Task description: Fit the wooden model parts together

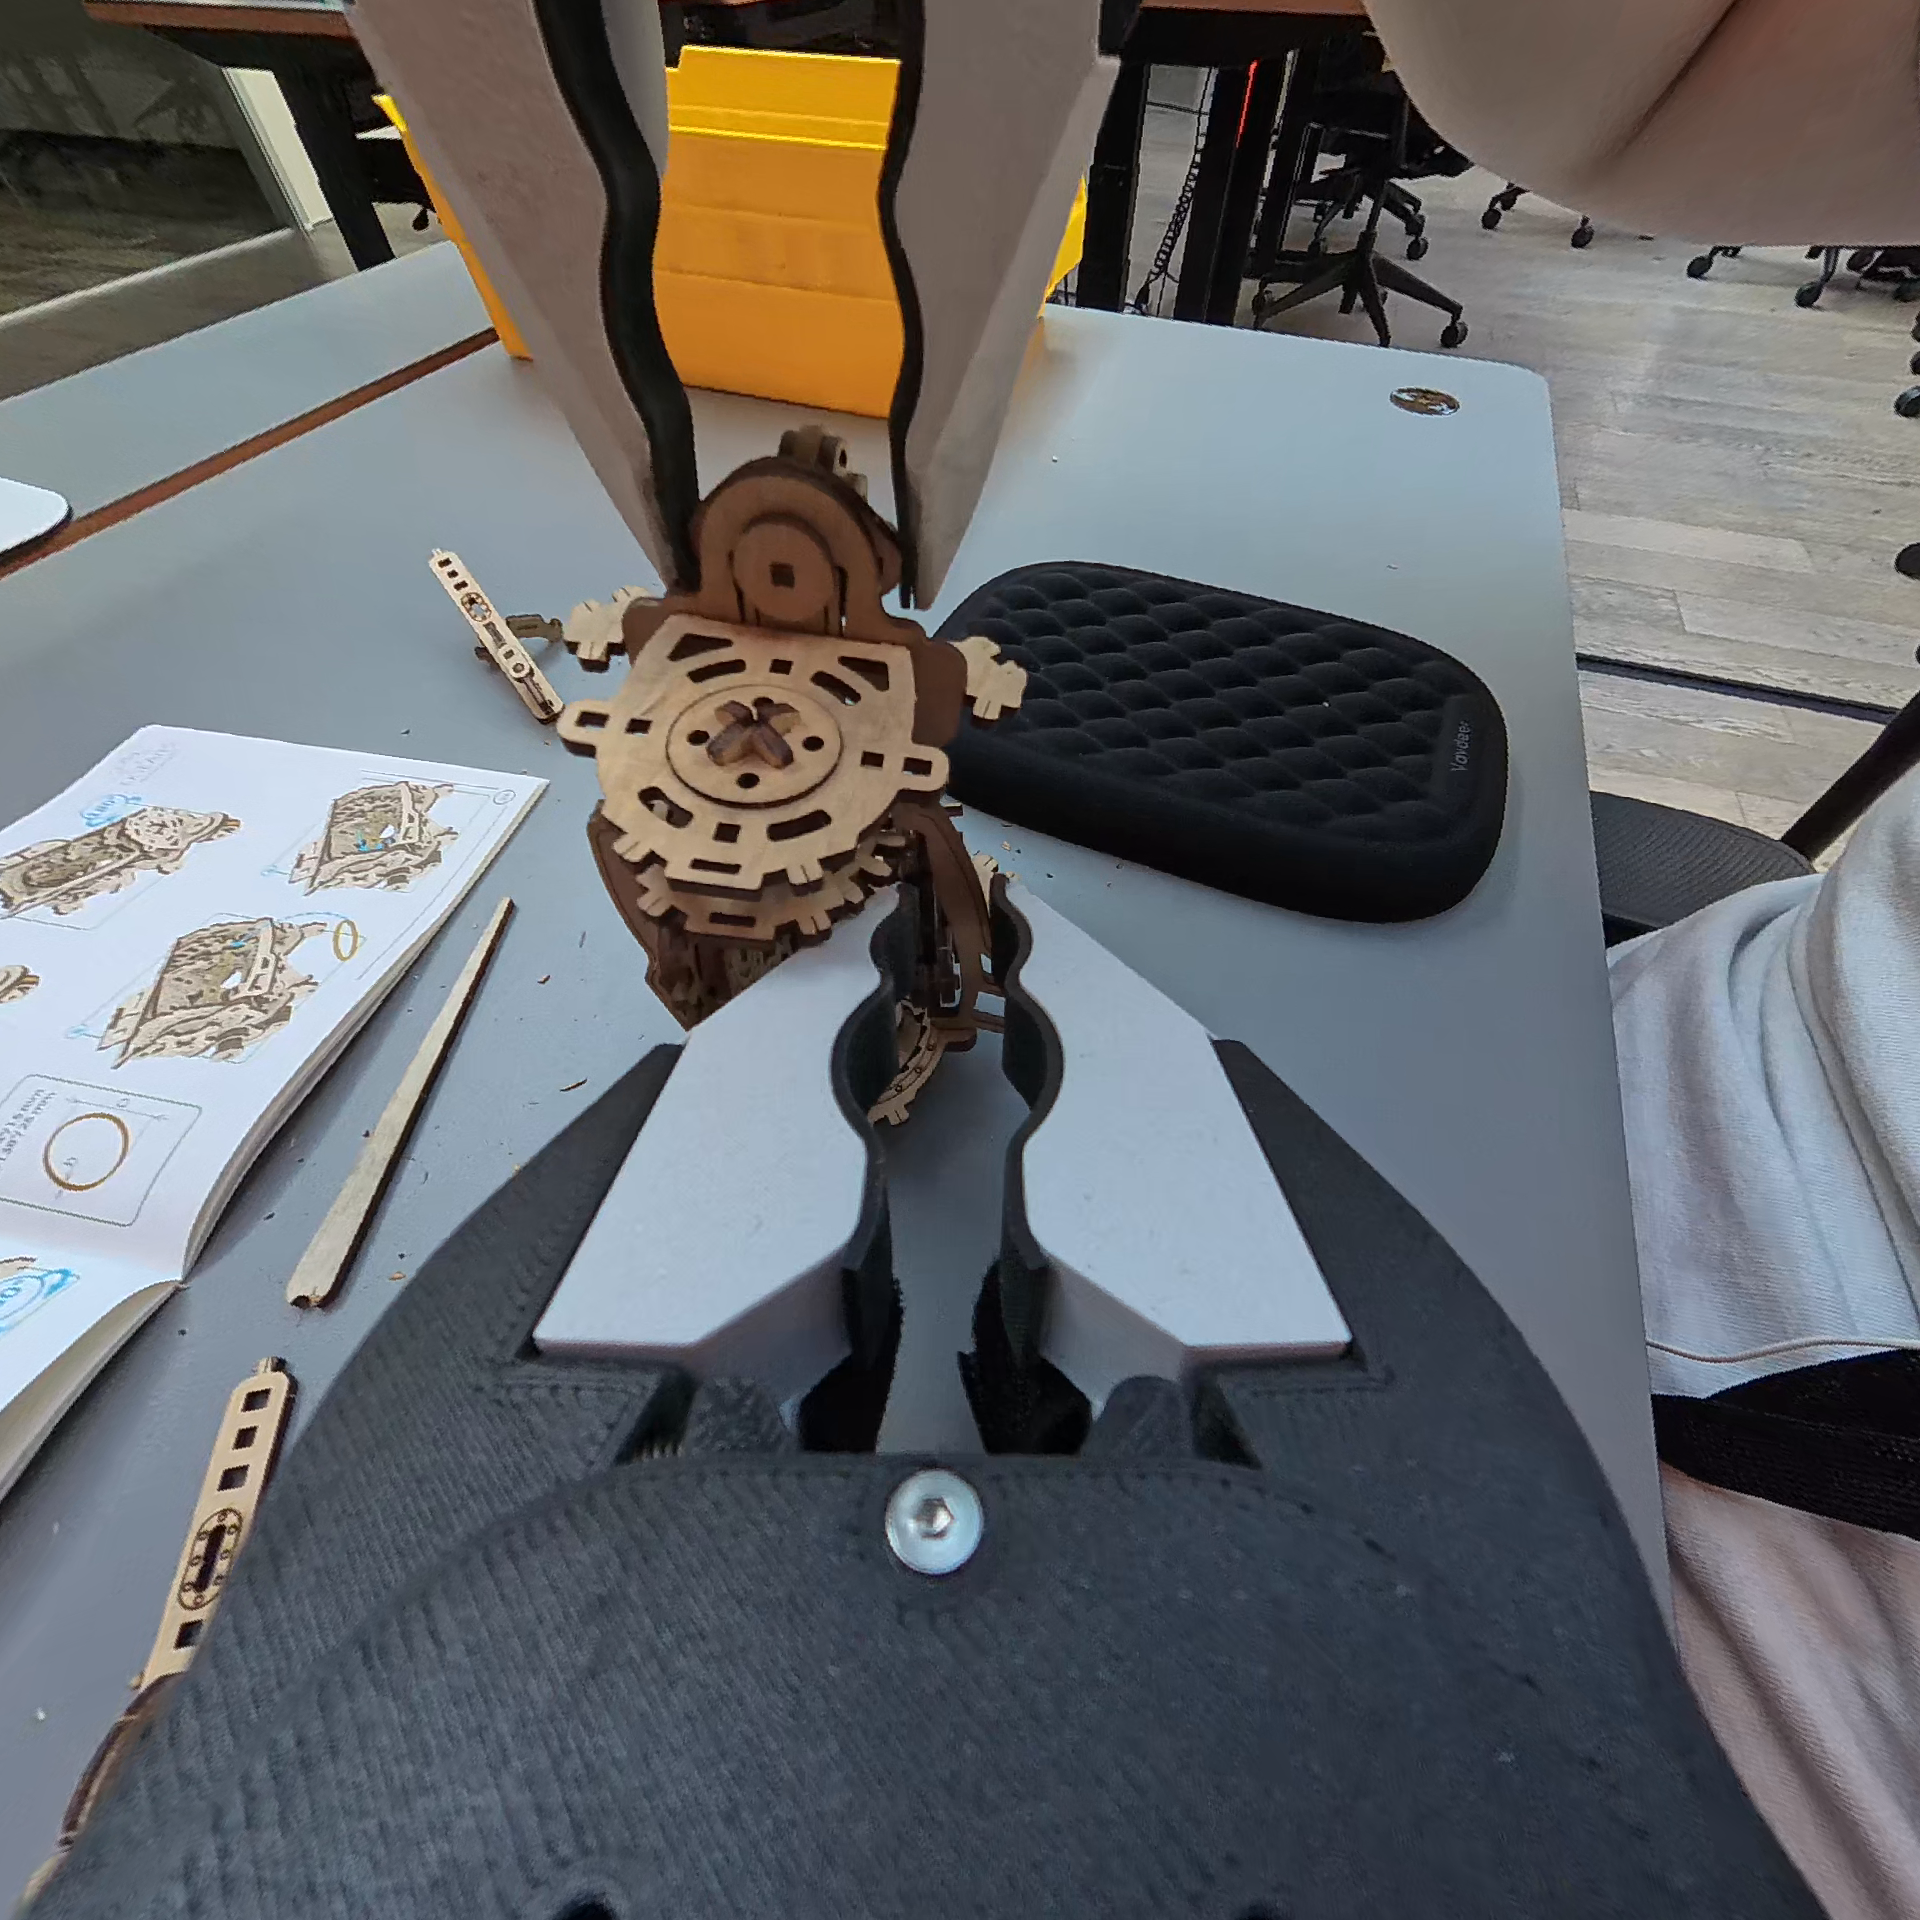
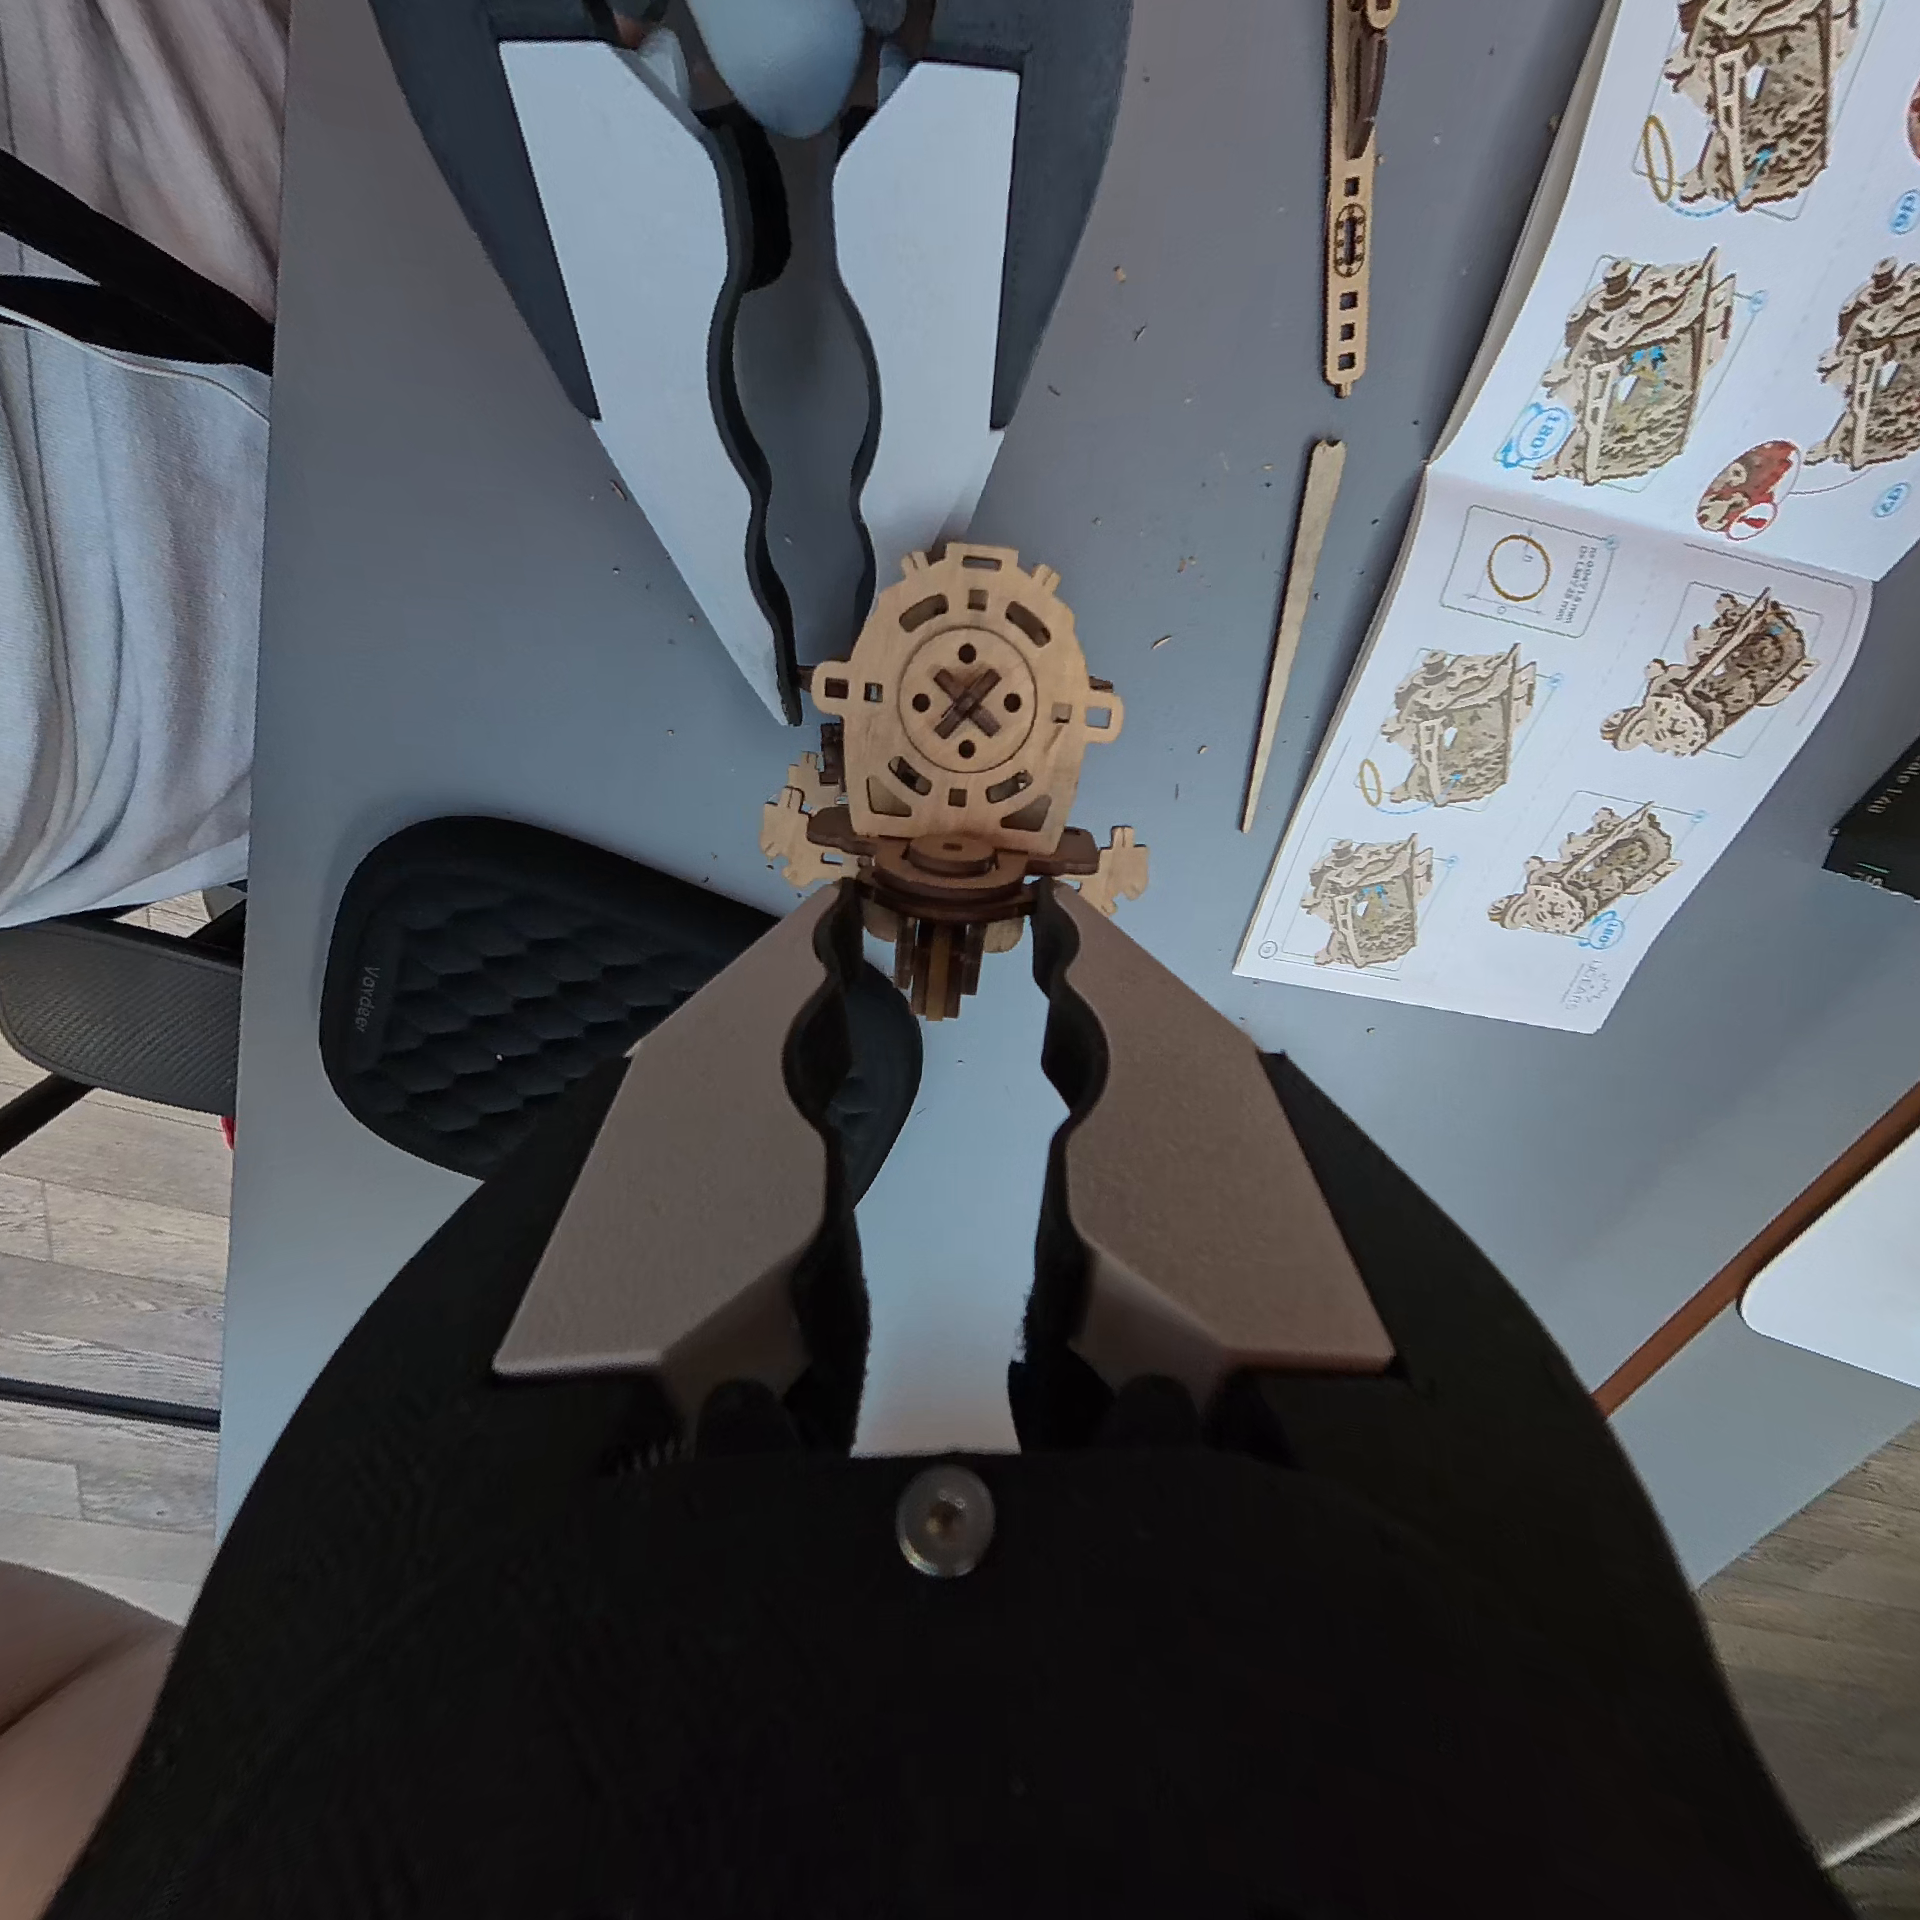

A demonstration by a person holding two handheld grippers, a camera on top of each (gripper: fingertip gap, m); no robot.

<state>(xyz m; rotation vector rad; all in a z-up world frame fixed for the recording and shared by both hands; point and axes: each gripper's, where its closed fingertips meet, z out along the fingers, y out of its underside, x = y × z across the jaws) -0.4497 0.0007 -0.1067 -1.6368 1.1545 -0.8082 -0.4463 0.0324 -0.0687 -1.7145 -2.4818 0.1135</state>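
Note:
The wooden model [image 1: 758, 738] is a light round slotted plate with a cross-shaped peg, on darker layered parts. It is held in the air above the grey table [image 1: 1299, 468] between both grippers. My left gripper [image 1: 951, 914] is shut on the model's lower edge, with wooden gear parts between its pads. My right gripper [image 1: 800, 582] comes in from above and is shut on the model's dark rounded end piece. In the right wrist view the model [image 2: 966, 717] sits just past my right gripper [image 2: 940, 909], and my left gripper [image 2: 810, 644] reaches in from the top.
An open instruction booklet [image 1: 208, 935] lies at the left. A thin wooden stick [image 1: 405, 1091] and two slotted wooden strips [image 1: 499, 634] [image 1: 218, 1538] lie beside it. A black quilted pad [image 1: 1247, 727] lies at the right. A yellow bin [image 1: 779, 229] stands behind. A person's clothing is at the table's right edge. Left tips to right tips: about 6 cm. Both grippers' tips are roughly 12 cm from the thin wooden stick [image 1: 405, 1091]. My right wrist view [image 2: 1291, 633] looks at it from another angle.

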